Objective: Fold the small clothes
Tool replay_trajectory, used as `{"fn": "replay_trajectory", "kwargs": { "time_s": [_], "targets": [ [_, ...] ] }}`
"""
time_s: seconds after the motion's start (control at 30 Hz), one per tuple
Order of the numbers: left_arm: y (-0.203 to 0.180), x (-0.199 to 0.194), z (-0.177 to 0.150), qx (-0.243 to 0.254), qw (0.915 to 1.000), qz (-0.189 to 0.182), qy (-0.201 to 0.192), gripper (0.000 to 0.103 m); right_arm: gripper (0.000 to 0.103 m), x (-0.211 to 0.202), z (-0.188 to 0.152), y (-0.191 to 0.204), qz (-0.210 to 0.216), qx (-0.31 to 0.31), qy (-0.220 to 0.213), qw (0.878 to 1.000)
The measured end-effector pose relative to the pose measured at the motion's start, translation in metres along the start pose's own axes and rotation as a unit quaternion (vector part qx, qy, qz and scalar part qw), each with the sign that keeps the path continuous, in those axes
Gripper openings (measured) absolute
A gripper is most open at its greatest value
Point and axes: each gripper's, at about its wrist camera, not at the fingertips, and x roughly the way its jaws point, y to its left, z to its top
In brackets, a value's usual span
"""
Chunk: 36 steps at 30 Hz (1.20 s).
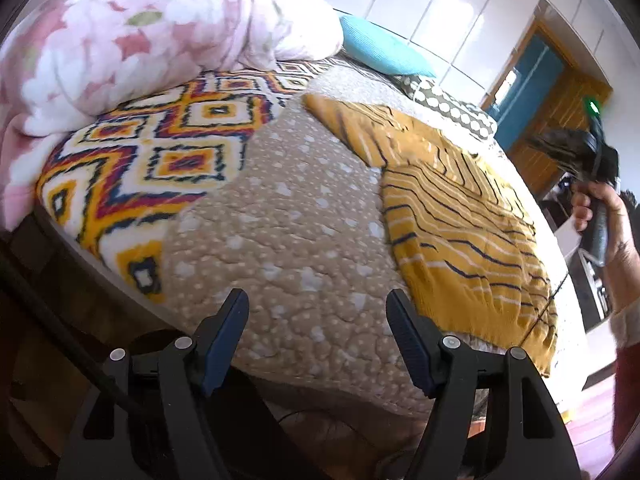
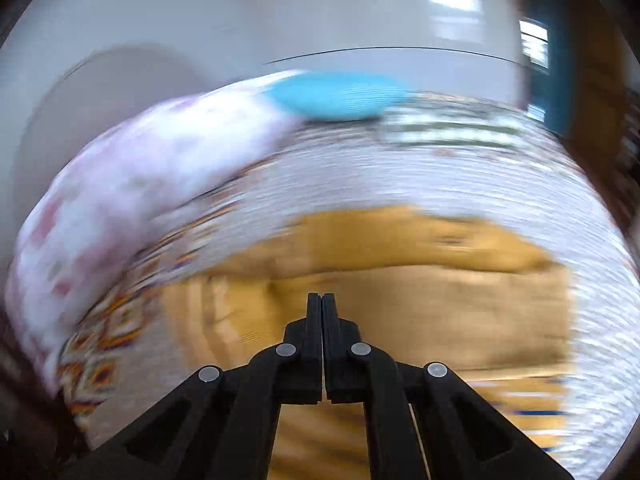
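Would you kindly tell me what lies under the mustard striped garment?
The mustard striped garment lies on the beige quilted bedspread with white spots; whatever lies beneath the cloth itself is covered.

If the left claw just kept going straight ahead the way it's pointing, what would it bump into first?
Most likely the beige quilt on the bed. The left gripper is open and holds nothing, and bare quilt fills the view between its fingers. The mustard garment lies off to its right, seemingly out of that line, though depth is hard to judge.

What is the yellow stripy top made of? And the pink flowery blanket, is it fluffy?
The yellow stripy top looks like thin, matte knit cloth, maybe cotton: it lies flat with soft wrinkles. The pink flowery blanket looks like plush fleece: thick, puffy folds with a fuzzy surface. So probably fluffy, yes.
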Motion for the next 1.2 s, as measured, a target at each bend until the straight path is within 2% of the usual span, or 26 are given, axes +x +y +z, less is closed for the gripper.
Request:
{"fn": "replay_trajectory", "kwargs": {
  "time_s": [0.1,0.13,0.2,0.23,0.27,0.3,0.37,0.43,0.57,0.7,0.77,0.8,0.83,0.87,0.93,1.0,1.03,1.1,1.17,1.2],
  "targets": [
    [-0.01,0.009,0.001,0.006,0.9999,-0.002,0.009,0.07,0.002,-0.027,0.012,-0.083,-0.051,0.063,-0.018,0.997],
    [-0.014,0.012,0.001,0.007,0.9999,-0.006,0.012,0.07,0.002,-0.032,0.012,-0.103,-0.038,0.085,-0.009,0.996],
    [-0.022,0.02,0.002,0.008,0.9997,-0.011,0.022,0.07,0.005,-0.035,0.003,-0.115,-0.004,0.104,0.011,0.994],
    [-0.027,0.025,0.002,0.009,0.9996,-0.011,0.026,0.07,0.006,-0.032,-0.004,-0.11,0.012,0.1,0.024,0.995],
    [-0.031,0.027,0.002,0.009,0.9995,-0.01,0.027,0.07,0.012,-0.027,-0.011,-0.1,0.032,0.094,0.035,0.994],
    [-0.035,0.03,0.003,0.009,0.9995,-0.009,0.029,0.07,0.03,-0.019,-0.02,-0.087,0.064,0.088,0.046,0.993],
    [-0.043,0.034,0.005,0.004,0.9994,-0.009,0.033,0.071,0.053,0.003,-0.038,-0.054,0.122,0.079,0.073,0.987],
    [-0.046,0.037,0.006,-0.006,0.9991,-0.016,0.038,0.072,0.054,0.028,-0.053,-0.017,0.166,0.066,0.104,0.978],
    [-0.049,0.036,0.006,-0.007,0.9991,-0.018,0.037,0.074,0.054,0.073,-0.068,0.037,0.182,0.049,0.131,0.973],
    [-0.044,0.035,0.004,-0.007,0.9991,-0.021,0.037,0.074,0.054,0.123,-0.065,0.07,0.182,0.069,0.151,0.969],
    [-0.04,0.034,0.003,-0.008,0.9989,-0.026,0.037,0.074,0.054,0.139,-0.063,0.085,0.167,0.061,0.163,0.971],
    [-0.038,0.034,0.002,-0.008,0.9989,-0.028,0.037,0.074,0.046,0.147,-0.062,0.093,0.156,0.051,0.168,0.972],
    [-0.035,0.034,0.002,-0.01,0.9989,-0.029,0.036,0.074,0.033,0.151,-0.061,0.102,0.136,0.031,0.173,0.975],
    [-0.033,0.034,0.002,-0.012,0.9989,-0.029,0.035,0.074,0.008,0.154,-0.059,0.115,0.114,0.008,0.17,0.979],
    [-0.027,0.033,0.001,-0.018,0.9988,-0.031,0.035,0.074,0.002,0.141,-0.052,0.141,0.079,-0.05,0.134,0.987],
    [-0.02,0.03,0.001,-0.024,0.9985,-0.038,0.032,0.074,0.002,0.118,-0.048,0.181,0.066,-0.13,0.088,0.985],
    [-0.016,0.027,0.002,-0.026,0.9985,-0.04,0.028,0.074,0.002,0.103,-0.049,0.209,0.062,-0.182,0.06,0.979],
    [-0.007,0.018,0.002,-0.027,0.9992,-0.026,0.013,0.074,0.002,0.078,-0.063,0.265,0.073,-0.287,0.015,0.955],
    [0.004,0.011,0.001,-0.028,0.9996,-0.004,0.001,0.074,0.001,0.058,-0.081,0.316,0.121,-0.351,0.002,0.928],
    [0.01,0.008,0.0,-0.029,0.9995,0.009,0.0,0.074,0.002,0.045,-0.091,0.34,0.174,-0.363,0.016,0.915]
  ]
}}
